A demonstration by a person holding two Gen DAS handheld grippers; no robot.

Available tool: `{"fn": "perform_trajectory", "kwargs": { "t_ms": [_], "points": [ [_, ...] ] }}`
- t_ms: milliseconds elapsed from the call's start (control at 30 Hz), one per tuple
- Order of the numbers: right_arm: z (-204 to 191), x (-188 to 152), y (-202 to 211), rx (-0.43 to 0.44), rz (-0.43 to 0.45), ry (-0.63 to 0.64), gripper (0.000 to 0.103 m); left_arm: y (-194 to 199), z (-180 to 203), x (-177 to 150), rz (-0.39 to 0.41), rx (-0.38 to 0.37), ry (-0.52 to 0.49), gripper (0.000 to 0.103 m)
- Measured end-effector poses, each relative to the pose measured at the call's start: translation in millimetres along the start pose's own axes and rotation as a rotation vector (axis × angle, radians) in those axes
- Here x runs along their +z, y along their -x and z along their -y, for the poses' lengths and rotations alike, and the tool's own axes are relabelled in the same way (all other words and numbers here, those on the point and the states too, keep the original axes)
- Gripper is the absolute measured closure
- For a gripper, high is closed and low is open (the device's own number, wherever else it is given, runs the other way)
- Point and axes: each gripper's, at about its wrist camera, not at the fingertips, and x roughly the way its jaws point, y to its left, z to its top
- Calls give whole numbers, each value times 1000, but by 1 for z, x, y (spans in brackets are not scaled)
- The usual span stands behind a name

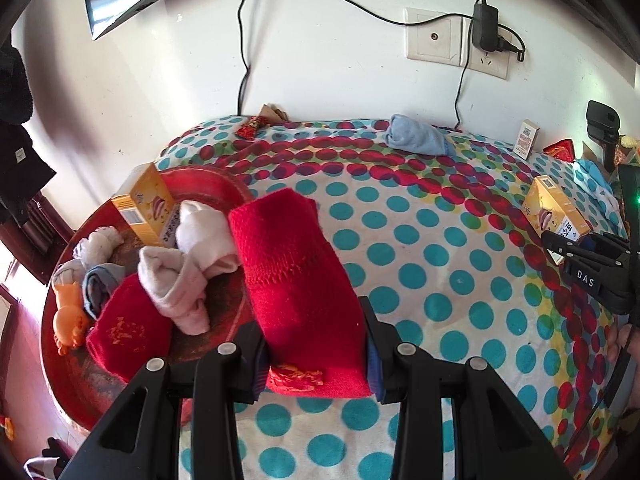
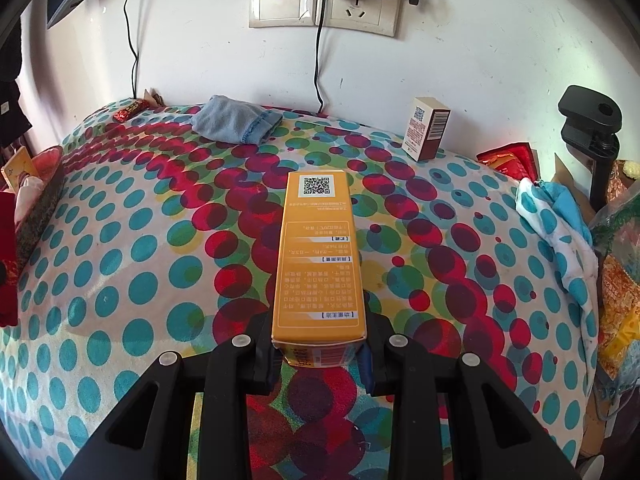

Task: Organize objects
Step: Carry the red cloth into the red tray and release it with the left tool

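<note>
My left gripper (image 1: 314, 344) is shut on a folded red sock (image 1: 294, 276), held beside the right rim of a round red tray (image 1: 224, 184). The tray holds a yellow box (image 1: 146, 208), white and grey rolled socks (image 1: 188, 268), another red sock (image 1: 128, 330) and an orange toy (image 1: 70, 314). My right gripper (image 2: 320, 354) is shut on a long yellow box (image 2: 318, 256) above the dotted blanket (image 2: 140, 260); in the left wrist view that box (image 1: 554, 216) and gripper (image 1: 560, 246) show at the right edge.
A blue folded cloth (image 2: 234, 120) and a small white-and-brown box (image 2: 426, 130) lie near the wall. Snack packets (image 2: 506, 158), a blue-white cloth (image 2: 560, 220) and a black clamp stand (image 2: 592, 128) crowd the right side. Cables hang from wall sockets (image 2: 324, 2).
</note>
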Motion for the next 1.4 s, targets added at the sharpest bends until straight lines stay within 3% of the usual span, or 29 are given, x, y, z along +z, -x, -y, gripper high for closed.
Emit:
{"fn": "perform_trajectory", "kwargs": {
  "t_ms": [533, 967, 1400],
  "points": [
    [0, 0, -1, 4, -4, -1, 75, 23, -56, -5, 22, 69, 57, 65],
    [-2, -1, -1, 0, -7, 6, 75, 21, -139, 6, 19, 172, 167, 65],
    [-2, 0, -2, -10, -8, 10, 75, 2, -201, 27, -13, 163, 258, 65]
  ]
}}
